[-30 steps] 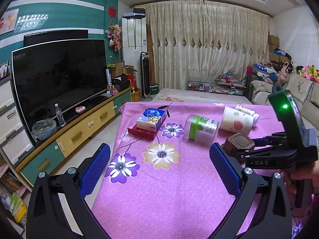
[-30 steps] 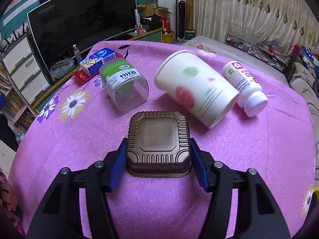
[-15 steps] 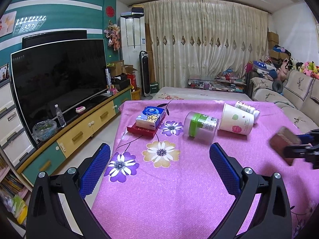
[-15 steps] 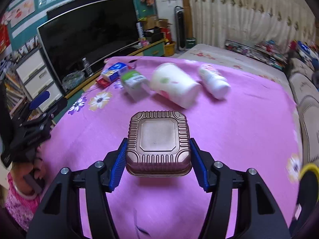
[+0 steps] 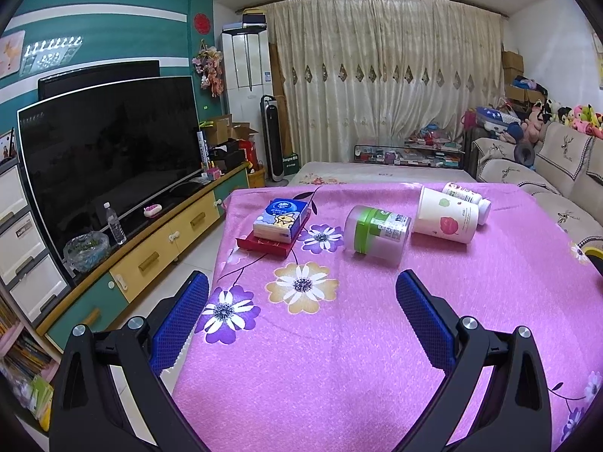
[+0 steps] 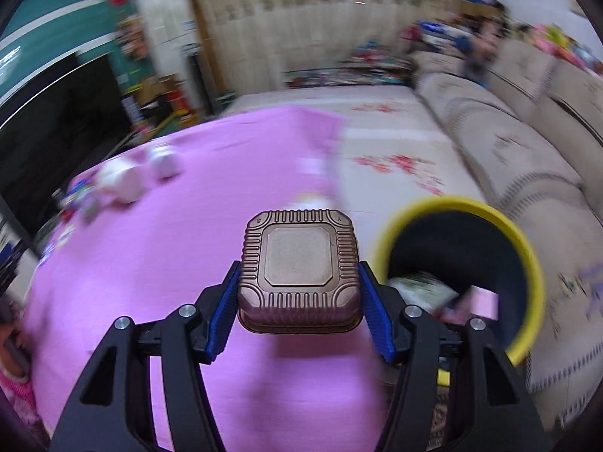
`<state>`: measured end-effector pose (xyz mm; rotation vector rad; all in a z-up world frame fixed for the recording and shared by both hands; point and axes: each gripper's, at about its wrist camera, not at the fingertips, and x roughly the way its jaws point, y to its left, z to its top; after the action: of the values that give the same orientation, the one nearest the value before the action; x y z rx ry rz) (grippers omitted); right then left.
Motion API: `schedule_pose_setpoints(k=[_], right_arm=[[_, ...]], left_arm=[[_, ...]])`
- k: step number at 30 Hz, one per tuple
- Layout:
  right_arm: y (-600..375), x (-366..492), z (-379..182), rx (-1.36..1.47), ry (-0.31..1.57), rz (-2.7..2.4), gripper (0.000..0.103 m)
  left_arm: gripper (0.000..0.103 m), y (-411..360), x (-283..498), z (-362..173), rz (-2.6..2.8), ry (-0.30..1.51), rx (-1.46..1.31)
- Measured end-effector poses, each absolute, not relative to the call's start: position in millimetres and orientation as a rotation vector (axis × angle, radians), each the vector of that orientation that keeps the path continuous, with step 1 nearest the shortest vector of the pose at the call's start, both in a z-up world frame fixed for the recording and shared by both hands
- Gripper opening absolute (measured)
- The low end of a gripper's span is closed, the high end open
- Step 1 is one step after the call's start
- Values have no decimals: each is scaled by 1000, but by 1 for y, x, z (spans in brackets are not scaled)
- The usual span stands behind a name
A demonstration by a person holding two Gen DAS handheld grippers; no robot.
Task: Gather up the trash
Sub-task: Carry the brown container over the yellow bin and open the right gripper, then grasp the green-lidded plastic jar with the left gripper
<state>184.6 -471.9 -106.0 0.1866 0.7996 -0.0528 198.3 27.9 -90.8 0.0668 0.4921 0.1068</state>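
Observation:
My right gripper is shut on a brown ribbed square plastic tray, held above the pink tablecloth. Just to its right stands a yellow-rimmed black bin with some wrappers inside. In the left wrist view my left gripper stands open over the tablecloth with nothing between its fingers. Farther back lie a clear jar with a green band, a white paper cup on its side and a white bottle.
A blue tissue pack rests on a red box at the table's left. A TV on a cabinet stands to the left, a beige sofa to the right. A bit of the bin's yellow rim shows at the right edge.
My right gripper has swung quickly to the right with the brown tray, away from the jar and cup, to beside the bin. It has left the left wrist view. The left gripper stayed still.

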Motion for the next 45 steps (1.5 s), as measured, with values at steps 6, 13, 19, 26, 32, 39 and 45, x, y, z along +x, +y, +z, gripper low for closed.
schedule_pose_setpoints(k=[6, 13, 19, 26, 32, 39, 45], right_arm=[[-546, 186, -138, 239, 859, -236, 57], [-581, 198, -169, 260, 923, -325, 59], [-586, 196, -167, 301, 900, -351, 68], [-562, 181, -155, 272, 861, -324, 72], [-550, 177, -146, 280, 832, -275, 72], [-542, 178, -139, 273, 815, -237, 73], [-537, 180, -138, 278, 806, -222, 73]], left_arm=[[98, 30, 201, -93, 97, 508, 52], [98, 28, 203, -94, 96, 516, 61], [98, 26, 203, -95, 92, 515, 70], [98, 21, 205, -97, 76, 524, 86], [98, 12, 214, -98, -7, 576, 73], [98, -12, 257, -89, -139, 655, 164], [98, -25, 320, -98, -199, 738, 229]])
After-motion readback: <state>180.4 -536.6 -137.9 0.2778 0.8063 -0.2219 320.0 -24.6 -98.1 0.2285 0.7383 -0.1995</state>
